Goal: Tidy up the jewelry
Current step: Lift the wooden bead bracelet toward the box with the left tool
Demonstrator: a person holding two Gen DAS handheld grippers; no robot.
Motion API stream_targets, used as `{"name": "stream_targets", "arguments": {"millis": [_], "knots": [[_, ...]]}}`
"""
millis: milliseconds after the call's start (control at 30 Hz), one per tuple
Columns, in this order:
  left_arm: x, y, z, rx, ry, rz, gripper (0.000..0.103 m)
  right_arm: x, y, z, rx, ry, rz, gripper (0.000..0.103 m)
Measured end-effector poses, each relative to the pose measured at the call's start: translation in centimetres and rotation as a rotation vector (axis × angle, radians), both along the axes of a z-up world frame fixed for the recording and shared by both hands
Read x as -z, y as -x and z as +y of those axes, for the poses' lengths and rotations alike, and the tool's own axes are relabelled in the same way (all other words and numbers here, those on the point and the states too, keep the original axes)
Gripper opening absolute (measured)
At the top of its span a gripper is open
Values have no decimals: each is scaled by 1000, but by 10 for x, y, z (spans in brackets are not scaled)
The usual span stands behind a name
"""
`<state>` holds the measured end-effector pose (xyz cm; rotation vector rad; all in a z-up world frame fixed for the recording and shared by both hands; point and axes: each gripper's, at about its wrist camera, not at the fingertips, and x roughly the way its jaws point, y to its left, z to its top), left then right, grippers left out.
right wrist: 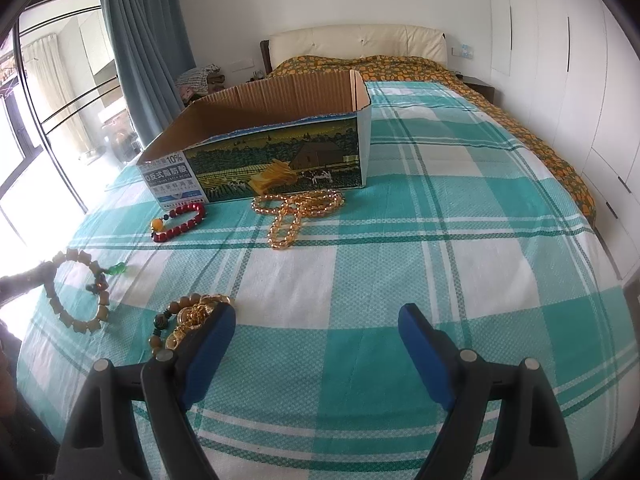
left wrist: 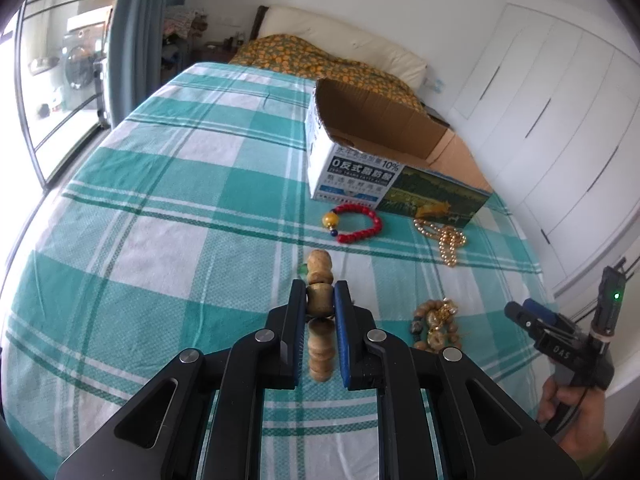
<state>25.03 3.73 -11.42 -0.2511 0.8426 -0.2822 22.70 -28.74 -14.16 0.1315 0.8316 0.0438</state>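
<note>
Left gripper (left wrist: 320, 300) clamped on tan bead bracelet (left wrist: 320, 308) held edge-on above the bedsheet (left wrist: 160, 200), cardboard box (left wrist: 360, 160) ahead and slightly right; right gripper (right wrist: 316, 320) open, empty.

A bed (right wrist: 400, 240) spread with a teal and white checked sheet (left wrist: 160, 208) fills the room. An orange-patterned quilt (right wrist: 520, 120) lies by its cream headboard (right wrist: 356, 42). Blue curtains (right wrist: 140, 40) hang beside glass doors (left wrist: 52, 92), and white wardrobes (left wrist: 560, 120) line the wall.
</note>
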Motion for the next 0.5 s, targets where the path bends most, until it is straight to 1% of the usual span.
{"name": "stream_targets", "arguments": {"millis": [100,300,500], "knots": [[-8,0,-3,23,37,-7,12,-1,2,-1,-1,-1,-6,85],[-24,6,-11,54,60,-32,12,-2,4,-10,20,-9,-10,85],[-50,17,-19,90,63,-92,12,-1,5,-14,29,-16,-10,85]]}}
